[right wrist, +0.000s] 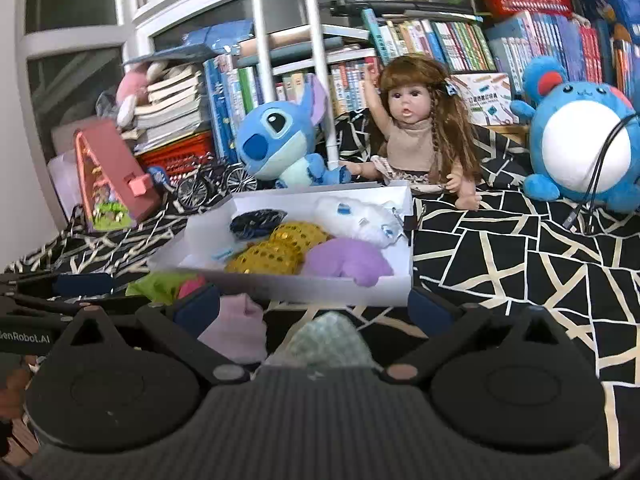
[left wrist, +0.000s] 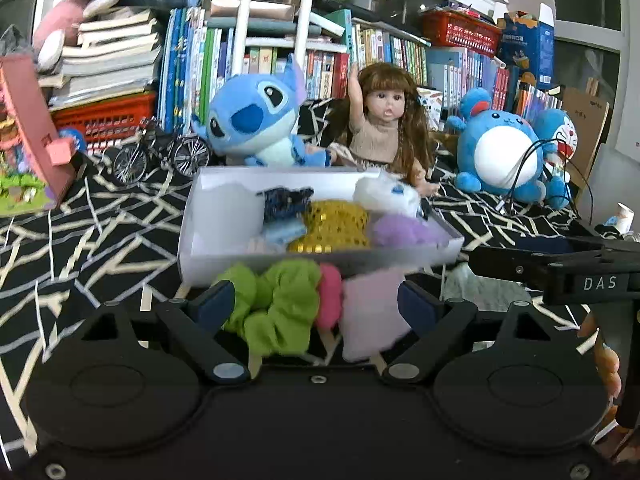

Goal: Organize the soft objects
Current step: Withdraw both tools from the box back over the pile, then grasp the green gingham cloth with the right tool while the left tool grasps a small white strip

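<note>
A white box (left wrist: 224, 264) (right wrist: 280, 284) on the black patterned cloth holds a gold sequin piece (left wrist: 332, 226) (right wrist: 280, 248), a purple plush (left wrist: 404, 230) (right wrist: 348, 260), a white plush (left wrist: 388, 194) (right wrist: 360, 220) and a dark blue item (left wrist: 286, 198) (right wrist: 256, 218). My left gripper (left wrist: 316, 304) is open around a green scrunchie (left wrist: 276, 304), a pink piece (left wrist: 330, 300) and a pale pink pad (left wrist: 372, 316) in front of the box. My right gripper (right wrist: 316, 308) is open over a mint knitted piece (right wrist: 330, 340), with the pale pink pad (right wrist: 240, 328) by its left finger.
A Stitch plush (left wrist: 256, 120) (right wrist: 280, 136), a doll (left wrist: 380, 120) (right wrist: 416, 132) and a round blue plush (left wrist: 500, 152) (right wrist: 580, 144) sit behind the box. A small bicycle model (left wrist: 160, 156) and pink toy house (left wrist: 32, 128) stand left. Bookshelves fill the back. Cables (left wrist: 528, 168) trail right.
</note>
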Available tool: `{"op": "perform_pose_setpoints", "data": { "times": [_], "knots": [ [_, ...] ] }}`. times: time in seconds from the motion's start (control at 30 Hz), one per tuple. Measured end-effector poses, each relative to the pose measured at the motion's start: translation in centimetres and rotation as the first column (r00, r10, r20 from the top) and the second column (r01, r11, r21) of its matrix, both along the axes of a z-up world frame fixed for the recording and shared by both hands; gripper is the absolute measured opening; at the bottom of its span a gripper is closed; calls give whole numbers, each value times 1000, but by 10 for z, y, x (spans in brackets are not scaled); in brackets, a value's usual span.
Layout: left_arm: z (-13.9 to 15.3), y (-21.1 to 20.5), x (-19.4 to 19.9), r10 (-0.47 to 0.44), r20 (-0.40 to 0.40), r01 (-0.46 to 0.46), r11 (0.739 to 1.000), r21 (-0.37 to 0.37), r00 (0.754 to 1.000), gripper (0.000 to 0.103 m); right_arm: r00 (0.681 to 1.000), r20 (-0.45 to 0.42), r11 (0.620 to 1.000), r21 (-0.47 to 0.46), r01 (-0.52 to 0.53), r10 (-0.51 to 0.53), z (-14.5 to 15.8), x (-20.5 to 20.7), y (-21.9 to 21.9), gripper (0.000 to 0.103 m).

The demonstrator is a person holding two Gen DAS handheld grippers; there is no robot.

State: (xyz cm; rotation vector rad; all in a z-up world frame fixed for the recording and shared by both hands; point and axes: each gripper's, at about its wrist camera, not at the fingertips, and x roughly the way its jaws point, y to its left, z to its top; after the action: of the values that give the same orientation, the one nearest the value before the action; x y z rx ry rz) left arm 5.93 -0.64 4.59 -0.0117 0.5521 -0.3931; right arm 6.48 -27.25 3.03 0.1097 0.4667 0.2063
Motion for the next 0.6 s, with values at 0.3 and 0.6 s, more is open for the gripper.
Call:
{"op": "perform_pose_setpoints", "data": {
  "times": [0.3, 0.6],
  "knots": [
    [-17, 9, -29, 15, -24, -15, 1000, 11, 1000, 89, 1000, 14, 997, -71, -7, 8, -11, -19, 13, 103],
    [-30, 11, -49, 20, -52, -19, 1000, 17, 998, 89, 1000, 6, 994, -110, -5, 6, -23, -27, 19, 103]
  ]
}}
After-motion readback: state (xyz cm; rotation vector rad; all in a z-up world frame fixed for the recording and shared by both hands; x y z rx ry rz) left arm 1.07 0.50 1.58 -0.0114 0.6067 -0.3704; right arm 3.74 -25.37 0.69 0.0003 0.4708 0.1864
